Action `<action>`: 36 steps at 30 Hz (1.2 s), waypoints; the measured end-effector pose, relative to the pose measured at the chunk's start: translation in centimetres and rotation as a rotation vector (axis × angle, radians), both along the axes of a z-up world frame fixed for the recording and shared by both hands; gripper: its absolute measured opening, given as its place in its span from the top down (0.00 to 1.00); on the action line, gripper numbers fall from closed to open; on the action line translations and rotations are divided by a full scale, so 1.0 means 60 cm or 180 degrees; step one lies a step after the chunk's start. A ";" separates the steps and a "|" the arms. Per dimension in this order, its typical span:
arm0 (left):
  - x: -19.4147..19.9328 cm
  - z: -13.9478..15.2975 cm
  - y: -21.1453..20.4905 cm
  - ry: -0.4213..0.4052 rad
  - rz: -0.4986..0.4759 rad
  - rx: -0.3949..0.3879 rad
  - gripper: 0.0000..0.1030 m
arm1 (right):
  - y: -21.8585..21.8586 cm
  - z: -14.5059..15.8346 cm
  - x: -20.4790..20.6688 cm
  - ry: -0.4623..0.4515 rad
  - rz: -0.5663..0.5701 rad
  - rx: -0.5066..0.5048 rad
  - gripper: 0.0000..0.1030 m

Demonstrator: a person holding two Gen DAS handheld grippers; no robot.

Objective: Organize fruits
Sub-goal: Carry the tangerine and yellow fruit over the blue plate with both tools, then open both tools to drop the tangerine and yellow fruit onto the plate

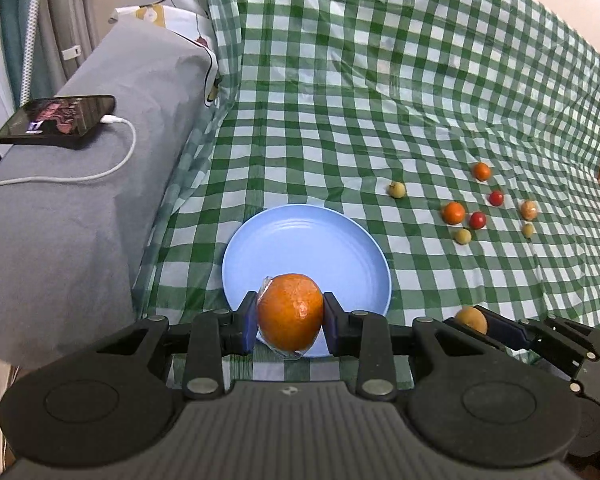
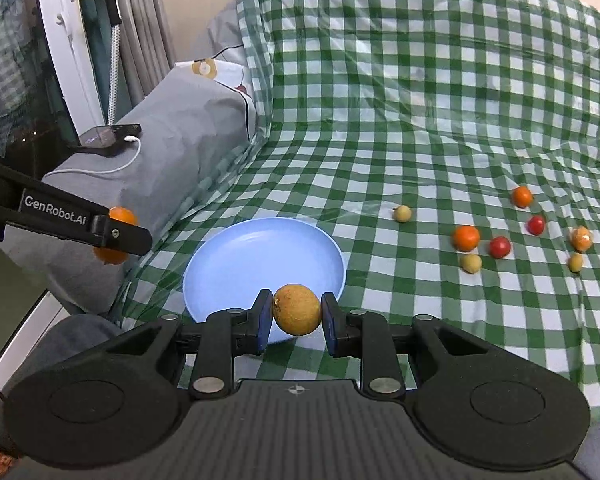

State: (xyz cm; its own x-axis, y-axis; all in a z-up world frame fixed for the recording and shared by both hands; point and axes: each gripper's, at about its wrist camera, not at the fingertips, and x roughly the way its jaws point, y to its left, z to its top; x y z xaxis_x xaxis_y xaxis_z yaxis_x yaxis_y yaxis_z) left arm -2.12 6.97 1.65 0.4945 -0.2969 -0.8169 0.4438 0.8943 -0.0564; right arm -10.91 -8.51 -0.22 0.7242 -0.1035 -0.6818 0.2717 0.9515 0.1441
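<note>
Two fruits are in your grippers. Your left gripper (image 1: 290,320) has its jaws pinching a large orange (image 1: 290,316) with a bit of clear wrap on it, blue pads pressed to both sides. In the left wrist view it hangs over the near rim of the blue plate (image 1: 300,240). Your right gripper (image 2: 296,316) has its jaws pinching a tan round fruit (image 2: 297,309), also over the near edge of the plate (image 2: 252,256), toward its right side.

Plate bare, nothing lying in it. It sits on a green-and-white checked cloth (image 1: 380,100), wrinkled, with a clear film over it.

Loose fruits right of the plate, well apart from it, all on the cloth:
- one small yellowish fruit (image 1: 397,189), nearest the plate, alone
- two small orange fruits (image 1: 453,213) (image 1: 481,171)
- two red fruits (image 1: 477,220) (image 1: 495,198)
- two more small yellowish fruits (image 1: 463,236) (image 1: 527,230)
- one pale orange piece (image 1: 529,209), looks peeled or wrapped, cannot tell which

Left of the plate: a grey covered cushion (image 1: 100,160) with a black phone (image 1: 56,120) on top, screen lit, white cable (image 1: 100,172) plugged in.
</note>
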 end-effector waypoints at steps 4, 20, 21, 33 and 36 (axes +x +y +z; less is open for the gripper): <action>0.033 -0.022 -0.018 0.0048 -0.0034 0.0056 0.65 | -0.010 -0.022 0.038 0.0058 0.0027 0.0017 0.74; 0.143 -0.140 -0.064 0.0322 -0.0113 0.0350 0.65 | -0.040 -0.118 0.163 0.0384 0.0155 -0.0052 0.74; 0.147 -0.145 -0.067 0.0327 -0.0118 0.0362 0.65 | -0.040 -0.123 0.169 0.0400 0.0171 -0.0052 0.74; 0.172 -0.165 -0.074 0.0194 -0.0127 0.0416 0.12 | -0.039 -0.152 0.217 0.0504 0.0345 -0.0135 0.65; 0.150 -0.136 -0.063 -0.0009 -0.0134 0.0316 0.03 | -0.039 -0.135 0.212 0.0551 0.0253 -0.0204 0.24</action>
State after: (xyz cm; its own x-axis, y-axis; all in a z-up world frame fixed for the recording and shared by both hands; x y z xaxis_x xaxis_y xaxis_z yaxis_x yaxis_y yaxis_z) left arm 6.87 3.18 -6.48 0.4855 -0.2351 -0.8420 0.4811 0.8760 0.0328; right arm 1.83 -10.87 -8.31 0.6044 -0.0980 -0.7906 0.2109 0.9767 0.0402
